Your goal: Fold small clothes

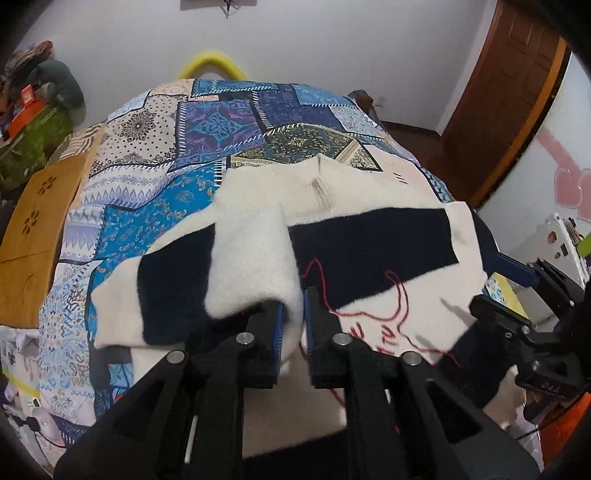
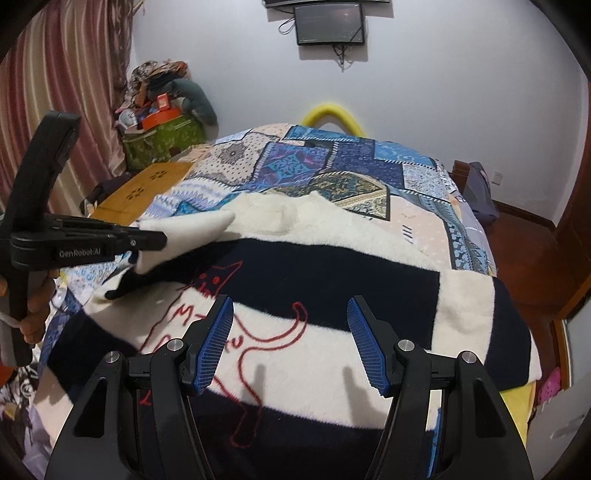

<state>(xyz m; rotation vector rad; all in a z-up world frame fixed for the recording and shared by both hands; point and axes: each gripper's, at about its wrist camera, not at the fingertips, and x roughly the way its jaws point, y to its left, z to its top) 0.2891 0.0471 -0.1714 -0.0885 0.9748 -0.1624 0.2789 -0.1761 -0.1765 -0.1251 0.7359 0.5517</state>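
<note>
Pinching sleeve in left gripper, folding across sweater; soft, fluffy, probably drooping; gripping cuff edge best; right gripper gaping empty.

The sweater's lower hem runs behind the right gripper's body and out of frame, its sleeve end vanishes between the left gripper's pads (grip contact unclear), and the wall screen is unreadable.

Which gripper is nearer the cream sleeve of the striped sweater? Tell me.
Left. The left gripper pinches the cream sleeve between its blue pads, lifting it over the sweater's body. The right gripper hangs open above the red cat outline, apart from the sleeve.
</note>
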